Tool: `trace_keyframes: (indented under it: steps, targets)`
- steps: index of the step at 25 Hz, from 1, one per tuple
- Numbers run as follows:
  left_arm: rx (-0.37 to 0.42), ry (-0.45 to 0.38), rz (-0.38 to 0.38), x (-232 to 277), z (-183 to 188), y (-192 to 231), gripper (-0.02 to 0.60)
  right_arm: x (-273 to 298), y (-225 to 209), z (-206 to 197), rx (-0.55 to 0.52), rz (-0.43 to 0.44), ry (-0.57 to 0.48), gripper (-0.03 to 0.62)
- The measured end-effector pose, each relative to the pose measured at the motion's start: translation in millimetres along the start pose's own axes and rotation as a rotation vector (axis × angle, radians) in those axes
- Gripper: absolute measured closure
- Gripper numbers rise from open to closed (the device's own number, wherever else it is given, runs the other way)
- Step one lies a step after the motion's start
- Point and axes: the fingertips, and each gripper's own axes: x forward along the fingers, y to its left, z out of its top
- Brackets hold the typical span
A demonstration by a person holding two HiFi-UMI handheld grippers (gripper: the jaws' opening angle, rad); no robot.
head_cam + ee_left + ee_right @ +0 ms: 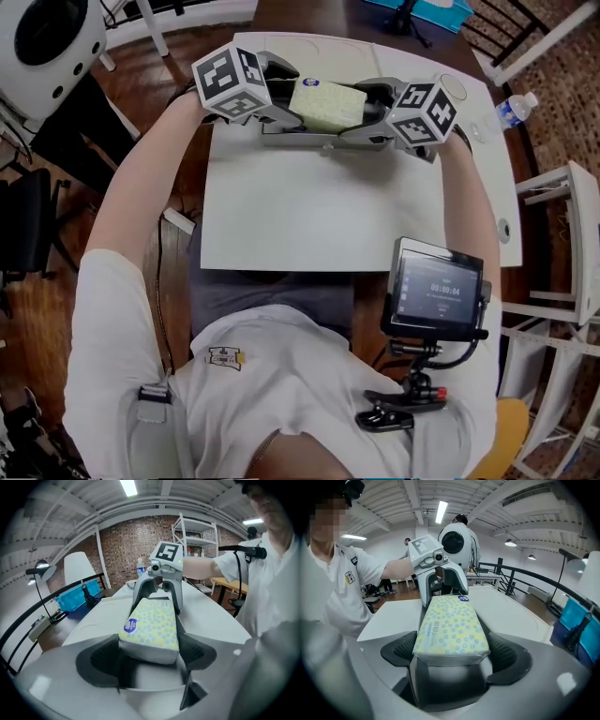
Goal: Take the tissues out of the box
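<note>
- Left gripper (287, 116) comes in from the left over the far part of the white table (281, 216). Its jaws are spread wide, with one short end of the tissue pack (325, 103) between them.
- In the left gripper view the pads sit just beside the pack's two long sides. No squeeze shows, so it is not clamped.
- The tissue pack is a soft yellow pack with blue dots and a round blue sticker on top near the left gripper's end. It lies lengthwise between the two grippers, which point at each other.
- Can't tell if the pack rests flat on the table or on the lower parts of the jaws.
- Right gripper (371, 126) comes in from the right with its jaws also wide apart. The pack's other short end sits between its pads, which are close on both sides without pressing.
- Edges: the pack is near the table's far edge, about midway across.
- Open room: there is bare tabletop between the pack and the person, and on both sides.
- A water bottle (516, 108) is by the far right corner, well apart from the pack.
- A small screen (439, 289) on a clamp hangs at the person's chest, over the near right part of the table.
- A white rack (572, 234) stands off the table's right side.
</note>
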Motion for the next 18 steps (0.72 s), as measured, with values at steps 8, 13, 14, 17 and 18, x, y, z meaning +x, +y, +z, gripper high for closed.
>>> trace_keyframes:
  steps: [8, 13, 14, 17, 18]
  targets:
    - [-0.07, -0.112, -0.009, -3.0, 6.5, 1.4, 0.201, -1.9, 7.1, 4.5, -0.021, 0.061, -0.018, 0.143]
    - [-0.063, -0.099, 0.007, -2.7, 9.3, -0.6, 0.209, -6.2, 8.3, 4.5, -0.033, 0.071, -0.022, 0.161]
    - [-0.059, -0.096, 0.013, -3.4, 10.0, -0.5, 0.209, -7.2, 8.1, 5.5, -0.039, 0.069, -0.024, 0.164]
    - [-0.042, -0.091, 0.031, -5.7, 13.0, 0.1, 0.209, -11.4, 6.8, 9.2, -0.064, 0.052, -0.021, 0.172]
    - [-0.035, -0.085, 0.037, -6.0, 13.6, 0.4, 0.21, -12.9, 6.3, 10.4, -0.072, 0.045, -0.017, 0.173]
